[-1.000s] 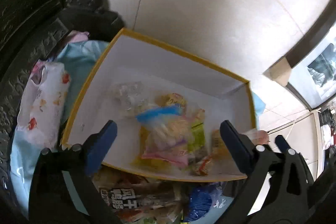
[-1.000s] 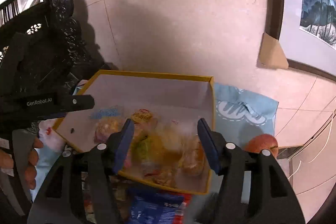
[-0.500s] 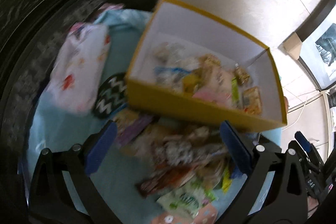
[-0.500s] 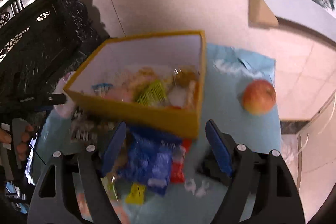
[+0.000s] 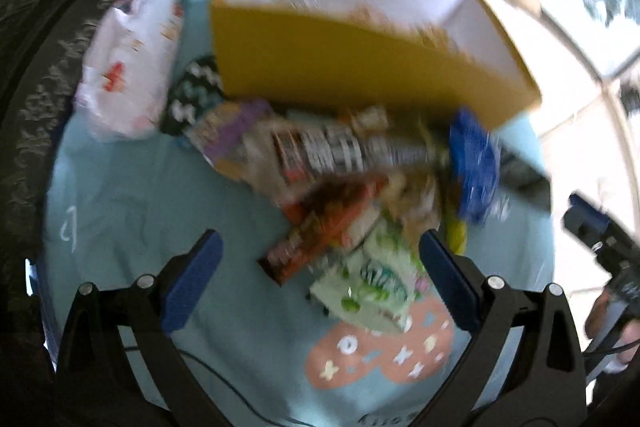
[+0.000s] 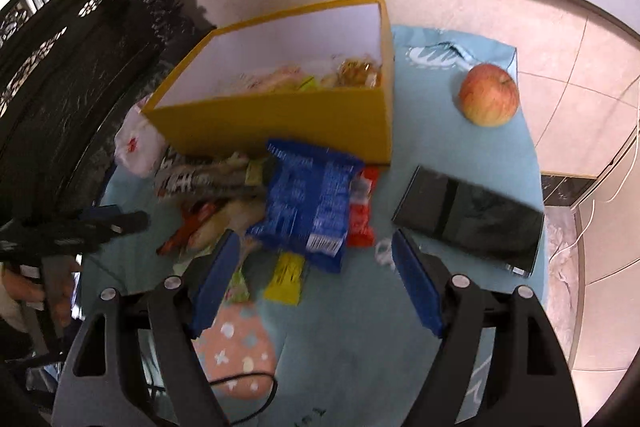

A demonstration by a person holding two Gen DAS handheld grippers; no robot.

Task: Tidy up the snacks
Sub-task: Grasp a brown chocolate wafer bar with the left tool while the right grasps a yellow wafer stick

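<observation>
Snacks [image 6: 280,203] lie heaped before the yellow box [image 6: 280,123]. Both grippers, left [image 5: 320,283] wide and empty, right [image 6: 316,279] opening, empty, hover above, likely choosing; next, close on one packet.

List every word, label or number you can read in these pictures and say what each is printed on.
None can be read.
Blue snack bag: white print, blurred.
Black-and-white wrapper: large characters, smeared.
Green packet: logo, blurred.
Yellow sachet: print too small.
Tablecloth: white design, no legible letters.
</observation>
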